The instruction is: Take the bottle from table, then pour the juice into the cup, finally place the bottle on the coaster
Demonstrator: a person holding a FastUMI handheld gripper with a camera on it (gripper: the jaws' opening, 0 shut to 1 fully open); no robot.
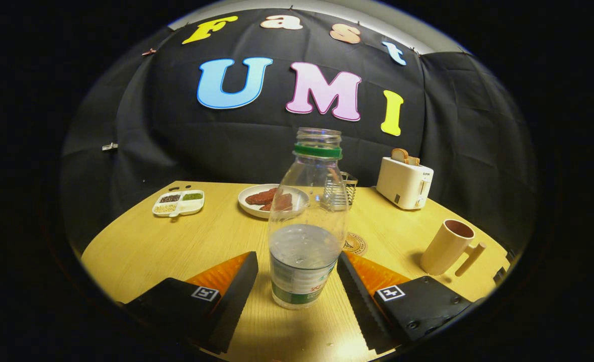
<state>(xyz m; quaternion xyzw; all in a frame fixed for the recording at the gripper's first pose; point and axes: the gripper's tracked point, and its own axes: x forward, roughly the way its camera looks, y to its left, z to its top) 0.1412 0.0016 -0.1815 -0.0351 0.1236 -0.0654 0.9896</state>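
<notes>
A clear plastic bottle (307,226) stands upright on the wooden table (141,246), uncapped, with a green neck ring and clear liquid in its lower part. It stands between my two fingers. My gripper (297,261) is open; the right finger (357,291) is close to or just touching the bottle's side, and the left finger (239,294) stands a small gap away. A beige cup (447,246) with a handle stands to the right, beyond the right finger. A round coaster (355,244) lies just behind the bottle, partly hidden by it.
Behind the bottle are a white plate (256,207) with reddish food, a wire rack (346,188) and a white toaster (405,182) holding bread. A small divided dish (178,203) lies at the back left. Bare tabletop stretches to the left.
</notes>
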